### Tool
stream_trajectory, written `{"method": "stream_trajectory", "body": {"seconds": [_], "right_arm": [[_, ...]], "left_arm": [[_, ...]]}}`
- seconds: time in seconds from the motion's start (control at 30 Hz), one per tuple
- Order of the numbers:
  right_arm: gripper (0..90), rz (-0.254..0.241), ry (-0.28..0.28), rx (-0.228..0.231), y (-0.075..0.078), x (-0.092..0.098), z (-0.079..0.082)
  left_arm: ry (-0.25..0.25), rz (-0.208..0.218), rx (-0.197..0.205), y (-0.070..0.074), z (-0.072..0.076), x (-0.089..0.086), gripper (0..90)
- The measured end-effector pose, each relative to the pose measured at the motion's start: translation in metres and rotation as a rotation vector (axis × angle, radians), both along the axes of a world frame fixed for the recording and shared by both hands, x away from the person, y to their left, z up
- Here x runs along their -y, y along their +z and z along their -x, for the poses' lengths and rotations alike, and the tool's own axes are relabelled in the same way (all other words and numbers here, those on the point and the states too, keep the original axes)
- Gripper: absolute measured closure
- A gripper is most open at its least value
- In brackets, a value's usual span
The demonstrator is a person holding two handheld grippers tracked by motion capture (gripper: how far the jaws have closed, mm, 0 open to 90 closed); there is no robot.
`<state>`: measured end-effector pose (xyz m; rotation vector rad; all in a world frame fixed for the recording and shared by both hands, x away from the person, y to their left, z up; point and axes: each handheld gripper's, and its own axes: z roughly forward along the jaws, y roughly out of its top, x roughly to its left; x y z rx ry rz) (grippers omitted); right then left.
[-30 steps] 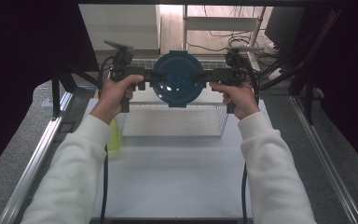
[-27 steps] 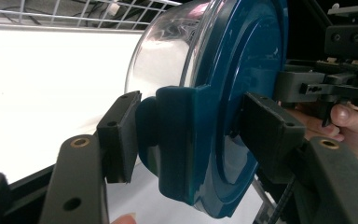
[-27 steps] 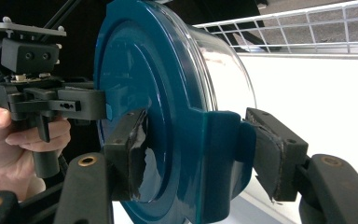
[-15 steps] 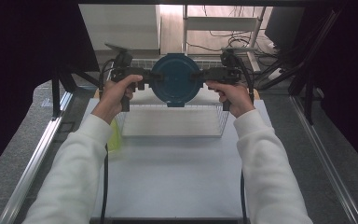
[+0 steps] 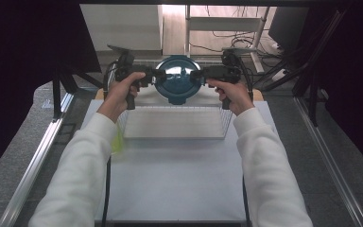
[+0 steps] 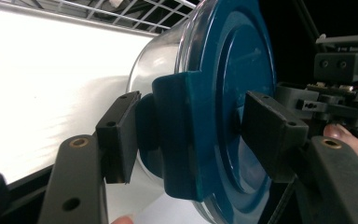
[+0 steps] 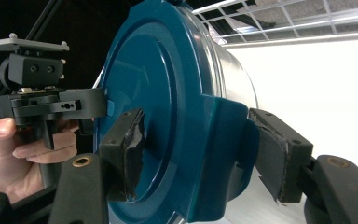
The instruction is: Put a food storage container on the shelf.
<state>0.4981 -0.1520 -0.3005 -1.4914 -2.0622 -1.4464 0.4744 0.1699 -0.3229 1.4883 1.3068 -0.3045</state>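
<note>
Container: a clear round tub (image 5: 177, 80) with a teal lid (image 6: 233, 93), held in the air beyond the wire basket (image 5: 175, 122) (which stands on the white table (image 5: 175, 179)).
Axis: roughly upright, lid facing up.
Left hand-held gripper (image 5: 160, 74): clamped on the lid's left tab.
Right hand-held gripper (image 5: 194, 74): clamped on the right tab.

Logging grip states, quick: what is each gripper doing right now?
Left gripper: shut on the blue container's side latch.
Right gripper: shut on the opposite latch.
</note>
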Motion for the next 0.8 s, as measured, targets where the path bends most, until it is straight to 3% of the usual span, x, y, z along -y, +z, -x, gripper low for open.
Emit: {"method": "stream_trajectory", "body": {"seconds": [0.1,0.43,0.73,0.8], "right_arm": [[37.1,-0.017,-0.022,-0.037,-0.002,0.000,-0.004],[35.3,-0.056,-0.057,-0.091,-0.013,0.002,-0.014],[32.8,-0.065,-0.061,-0.090,-0.017,0.002,-0.015],[29.5,-0.049,-0.067,-0.080,-0.016,-0.001,-0.013]], "left_arm": [[0.018,0.016,-0.019,-0.003,-0.005,0.001,38.7],[0.021,0.036,-0.053,-0.012,-0.014,0.002,35.7],[0.025,0.034,-0.031,-0.013,-0.014,0.004,34.7],[0.052,-0.006,-0.001,-0.011,-0.012,0.007,30.8]]}}
